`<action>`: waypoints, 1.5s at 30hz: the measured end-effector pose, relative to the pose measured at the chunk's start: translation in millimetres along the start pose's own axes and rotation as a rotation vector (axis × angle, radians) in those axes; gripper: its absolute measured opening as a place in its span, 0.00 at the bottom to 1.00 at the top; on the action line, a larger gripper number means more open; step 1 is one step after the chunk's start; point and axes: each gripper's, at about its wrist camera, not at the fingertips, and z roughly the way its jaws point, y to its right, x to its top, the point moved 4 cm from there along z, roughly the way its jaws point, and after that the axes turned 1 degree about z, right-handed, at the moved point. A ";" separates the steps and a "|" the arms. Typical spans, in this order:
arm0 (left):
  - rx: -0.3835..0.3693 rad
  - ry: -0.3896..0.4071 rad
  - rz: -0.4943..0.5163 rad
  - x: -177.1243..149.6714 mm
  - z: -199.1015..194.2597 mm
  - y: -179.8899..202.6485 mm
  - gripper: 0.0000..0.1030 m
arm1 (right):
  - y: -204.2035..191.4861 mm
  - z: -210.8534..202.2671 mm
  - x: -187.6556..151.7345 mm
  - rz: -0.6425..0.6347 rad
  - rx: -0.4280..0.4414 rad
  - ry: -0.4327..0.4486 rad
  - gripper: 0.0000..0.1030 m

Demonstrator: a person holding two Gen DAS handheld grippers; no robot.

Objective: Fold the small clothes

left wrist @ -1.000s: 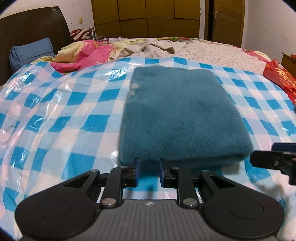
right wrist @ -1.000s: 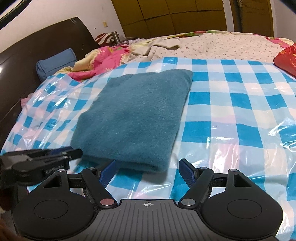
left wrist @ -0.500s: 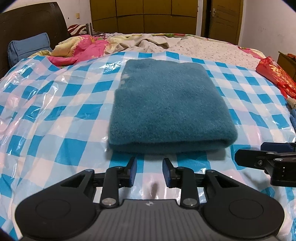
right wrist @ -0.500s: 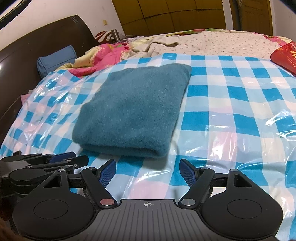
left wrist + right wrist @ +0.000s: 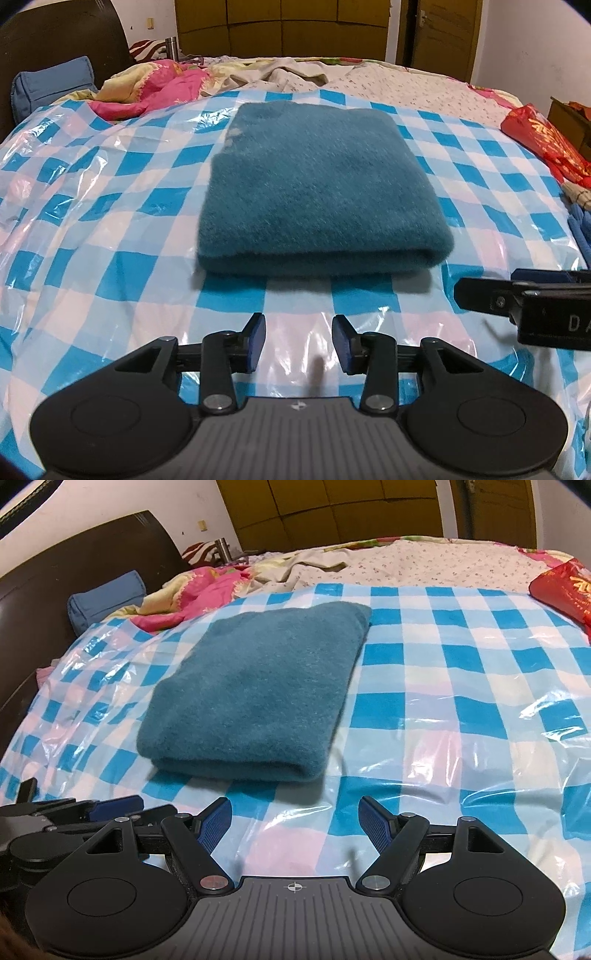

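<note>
A fuzzy teal garment (image 5: 317, 192) lies folded into a neat rectangle on the blue-and-white checked plastic sheet (image 5: 110, 266) over the bed. Its thick folded edge faces both cameras. My left gripper (image 5: 298, 341) hovers over bare sheet a short way in front of that edge, its jaws opening with nothing between them. My right gripper (image 5: 295, 821) stands open and empty, in front of the garment's (image 5: 255, 686) near right corner. Each gripper shows at the edge of the other's view: the right (image 5: 524, 302) and the left (image 5: 92, 812).
Crumpled pink and beige bedding (image 5: 177, 85) and a blue pillow (image 5: 51, 88) lie at the head of the bed by the dark headboard. A red bag (image 5: 543, 144) and blue cloth (image 5: 580, 229) sit at the right edge. Wooden wardrobes and a door stand behind.
Both grippers have drawn back from the garment's near edge, leaving it flat on the sheet. The left gripper's jaws have widened from nearly shut. The right gripper's jaws stay the same width.
</note>
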 end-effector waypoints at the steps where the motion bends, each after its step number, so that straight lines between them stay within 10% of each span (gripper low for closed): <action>1: -0.001 -0.002 0.000 -0.9 0.4 0.8 0.50 | 0.6 -0.1 -0.6 -0.004 -0.004 0.001 0.75; 32: 0.011 -0.021 0.030 -0.6 8.5 4.8 0.57 | 10.5 3.1 -8.4 -0.068 -0.093 0.015 0.75; 45: 0.039 0.063 0.019 57.9 6.0 -17.0 0.60 | 30.9 13.7 18.5 -0.021 -0.103 0.025 0.75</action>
